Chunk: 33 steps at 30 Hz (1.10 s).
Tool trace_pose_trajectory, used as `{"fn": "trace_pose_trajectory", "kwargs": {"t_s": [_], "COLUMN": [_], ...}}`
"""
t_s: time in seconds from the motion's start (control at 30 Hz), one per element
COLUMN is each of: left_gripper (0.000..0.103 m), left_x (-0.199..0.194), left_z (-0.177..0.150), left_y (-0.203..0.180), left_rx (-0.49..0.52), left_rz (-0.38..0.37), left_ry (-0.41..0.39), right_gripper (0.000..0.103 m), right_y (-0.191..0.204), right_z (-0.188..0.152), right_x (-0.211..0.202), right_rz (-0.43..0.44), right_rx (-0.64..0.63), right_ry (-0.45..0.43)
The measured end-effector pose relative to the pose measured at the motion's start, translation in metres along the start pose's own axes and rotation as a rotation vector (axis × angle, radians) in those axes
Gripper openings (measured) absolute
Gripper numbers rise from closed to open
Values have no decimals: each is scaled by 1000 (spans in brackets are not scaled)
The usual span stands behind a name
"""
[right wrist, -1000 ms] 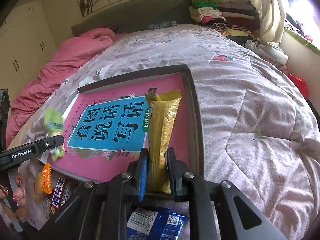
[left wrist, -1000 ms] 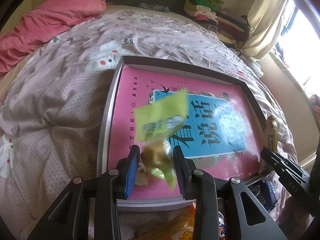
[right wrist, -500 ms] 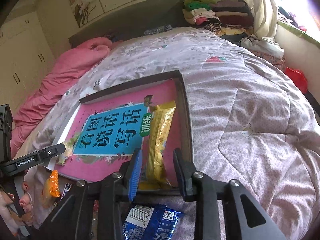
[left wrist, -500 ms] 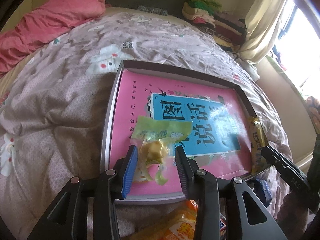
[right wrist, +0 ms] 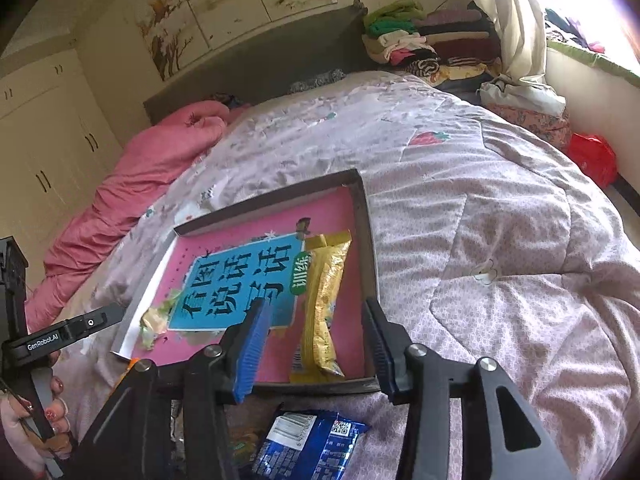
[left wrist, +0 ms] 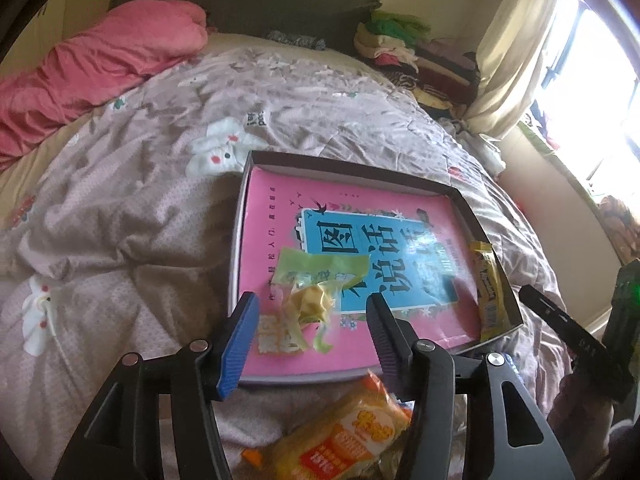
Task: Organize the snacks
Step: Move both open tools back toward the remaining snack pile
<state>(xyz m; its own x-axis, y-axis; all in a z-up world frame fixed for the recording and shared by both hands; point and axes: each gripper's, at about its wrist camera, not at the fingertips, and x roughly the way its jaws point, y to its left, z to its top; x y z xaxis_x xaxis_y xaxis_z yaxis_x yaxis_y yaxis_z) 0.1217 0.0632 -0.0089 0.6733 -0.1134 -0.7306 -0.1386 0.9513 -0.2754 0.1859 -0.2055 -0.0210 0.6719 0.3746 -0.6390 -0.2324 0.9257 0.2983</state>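
A shallow grey box with a pink and blue book inside lies on the bed. A green-wrapped snack rests at its near left corner, loose between the widening jaws of my left gripper, which touch nothing. A long yellow snack bar lies along the box's right side. My right gripper hovers above it with jaws opening and pads clear of the wrapper.
An orange snack packet and a blue packet lie on the quilt in front of the box. A pink blanket is heaped at the far left, folded clothes at the headboard. A person's hand holds the left gripper.
Both grippers let go of their snacks and opened. The green snack dropped flat onto the book and the yellow bar settled along the box's right side. Both grippers pulled back and up.
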Motion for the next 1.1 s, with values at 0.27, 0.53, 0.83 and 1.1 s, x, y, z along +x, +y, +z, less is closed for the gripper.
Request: {"fn": "trace_pose_trajectory", "kwargs": {"t_s": [0.27, 0.53, 0.83, 1.1], "left_gripper": [70, 70, 70, 70], "left_x": [-23, -31, -33, -38], "left_z": [-5, -19, -37, -45], "left_y": [1, -3, -8, -10], "left_rx": [50, 117, 165, 192], "left_rz": [-19, -23, -26, -35], "left_ry": [-25, -11, 23, 38], "right_gripper": [54, 60, 62, 63], "right_y": [2, 7, 12, 14], "right_z": [0, -4, -13, -21], "right_x": [-15, -21, -31, -38], "right_rz": [39, 48, 42, 39], "right_rx": [5, 1, 1, 6], "right_ry": [-40, -40, -33, -25]}}
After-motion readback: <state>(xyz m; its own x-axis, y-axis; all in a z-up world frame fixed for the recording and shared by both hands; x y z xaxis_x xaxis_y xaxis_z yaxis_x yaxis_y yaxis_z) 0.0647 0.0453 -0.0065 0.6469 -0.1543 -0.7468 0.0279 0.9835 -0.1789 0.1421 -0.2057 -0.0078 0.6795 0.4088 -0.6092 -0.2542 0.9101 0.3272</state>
